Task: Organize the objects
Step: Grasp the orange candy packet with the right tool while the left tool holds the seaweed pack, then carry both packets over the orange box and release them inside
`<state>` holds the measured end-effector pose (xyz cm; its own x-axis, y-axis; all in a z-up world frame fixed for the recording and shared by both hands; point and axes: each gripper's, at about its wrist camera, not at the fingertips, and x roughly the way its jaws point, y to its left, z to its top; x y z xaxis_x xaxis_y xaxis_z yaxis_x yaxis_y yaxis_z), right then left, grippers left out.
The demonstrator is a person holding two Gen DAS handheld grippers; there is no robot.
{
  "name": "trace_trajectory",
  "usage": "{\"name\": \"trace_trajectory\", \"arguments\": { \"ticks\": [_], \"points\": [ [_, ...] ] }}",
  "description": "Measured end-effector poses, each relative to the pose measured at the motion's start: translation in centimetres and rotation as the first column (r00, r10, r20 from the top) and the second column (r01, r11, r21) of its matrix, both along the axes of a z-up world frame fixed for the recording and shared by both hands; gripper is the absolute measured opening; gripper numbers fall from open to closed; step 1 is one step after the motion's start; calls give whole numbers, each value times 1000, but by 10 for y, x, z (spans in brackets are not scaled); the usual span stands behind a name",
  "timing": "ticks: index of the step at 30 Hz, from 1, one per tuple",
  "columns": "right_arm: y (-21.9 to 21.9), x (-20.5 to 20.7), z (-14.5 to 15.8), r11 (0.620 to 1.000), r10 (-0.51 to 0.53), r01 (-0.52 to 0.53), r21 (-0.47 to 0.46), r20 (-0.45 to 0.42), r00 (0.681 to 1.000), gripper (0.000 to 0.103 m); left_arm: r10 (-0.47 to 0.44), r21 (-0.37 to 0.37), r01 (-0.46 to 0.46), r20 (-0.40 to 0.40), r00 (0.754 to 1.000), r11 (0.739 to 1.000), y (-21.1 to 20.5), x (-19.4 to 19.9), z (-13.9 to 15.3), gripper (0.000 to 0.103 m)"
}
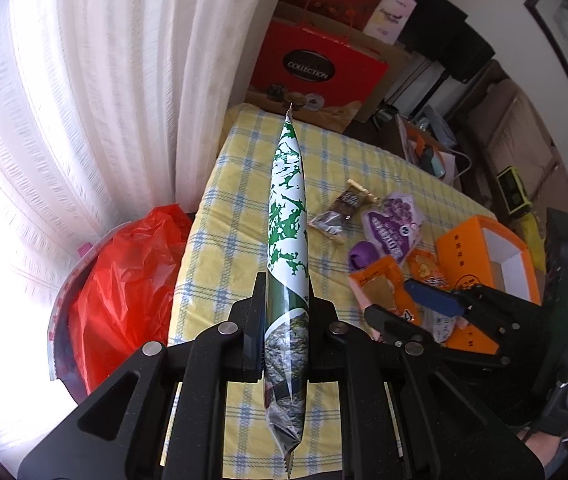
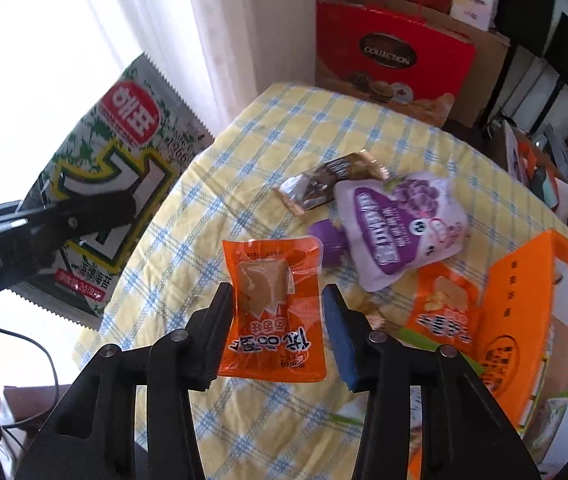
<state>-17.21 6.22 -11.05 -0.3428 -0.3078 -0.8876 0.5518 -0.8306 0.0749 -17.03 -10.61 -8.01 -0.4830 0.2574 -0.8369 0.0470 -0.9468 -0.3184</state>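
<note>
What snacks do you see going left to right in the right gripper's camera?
Green seaweed packet held in the left gripper → orange snack packet → purple grape pouch → orange box.

**Two wrist fisheyes, both tilting down over one checked desk**

Left wrist view: riding just behind the left gripper (image 1: 284,320), looking forward and steeply down along its fingers, close above the near left edge of the desk (image 1: 244,160), facing toward the red gift box (image 1: 315,68) at the far end.

Right wrist view: sitting behind the right gripper (image 2: 280,332), also angling down, hovering nearer the desk's middle, facing the same far end.

Sharing: the yellow-and-blue cloth, the purple pouch (image 1: 393,226), the orange packet (image 2: 274,312), the orange carton (image 1: 483,268), the curtain (image 1: 104,100). Also catching each other's gripper: right one at the left view's right, left one at the right view's left.
</note>
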Motion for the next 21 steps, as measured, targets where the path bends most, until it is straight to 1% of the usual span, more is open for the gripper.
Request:
{"name": "trace_trajectory", "arguments": {
  "ticks": [9, 14, 21],
  "points": [
    [40, 1, 40, 997, -63, 60, -43, -57, 996, 46, -36, 7, 37, -39, 999, 999, 28, 3, 23, 12],
    [70, 3, 62, 993, -109, 104, -63, -81, 991, 46, -66, 10, 67, -51, 996, 998, 49, 3, 34, 12],
    [119, -1, 77, 982, -181, 174, -73, -100, 978, 46, -118, 15, 119, -71, 990, 993, 89, 1, 50, 12]
  ]
}}
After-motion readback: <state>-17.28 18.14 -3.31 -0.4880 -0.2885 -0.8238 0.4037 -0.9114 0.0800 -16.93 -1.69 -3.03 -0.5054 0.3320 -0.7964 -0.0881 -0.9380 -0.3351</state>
